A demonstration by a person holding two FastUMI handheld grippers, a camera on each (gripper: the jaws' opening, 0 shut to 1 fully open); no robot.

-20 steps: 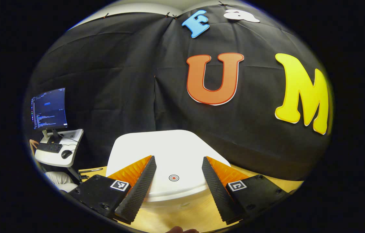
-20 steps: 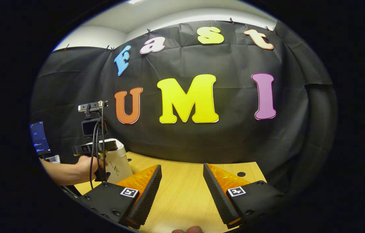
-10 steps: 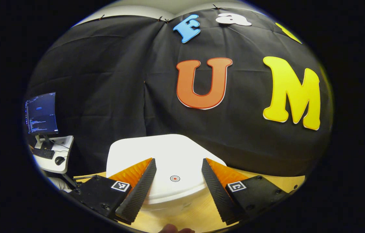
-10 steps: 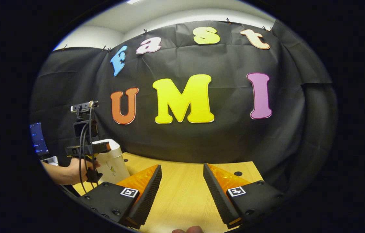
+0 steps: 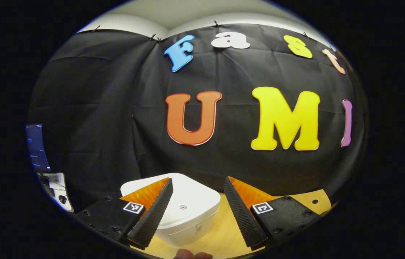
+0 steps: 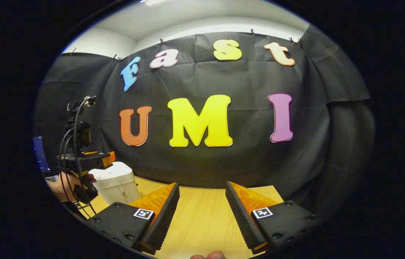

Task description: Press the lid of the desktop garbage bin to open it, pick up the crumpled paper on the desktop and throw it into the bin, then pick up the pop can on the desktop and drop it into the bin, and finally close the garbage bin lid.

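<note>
White and with its lid down, the garbage bin (image 5: 184, 216) stood on the table (image 5: 224, 241) at the lower centre of the left gripper view, between and beyond the spread fingers of the left gripper (image 5: 197, 212), which held nothing. In the right gripper view the bin (image 6: 114, 183) sat at lower left, beside a hand (image 6: 67, 185). The right gripper (image 6: 202, 212) was open above bare wood.
</note>
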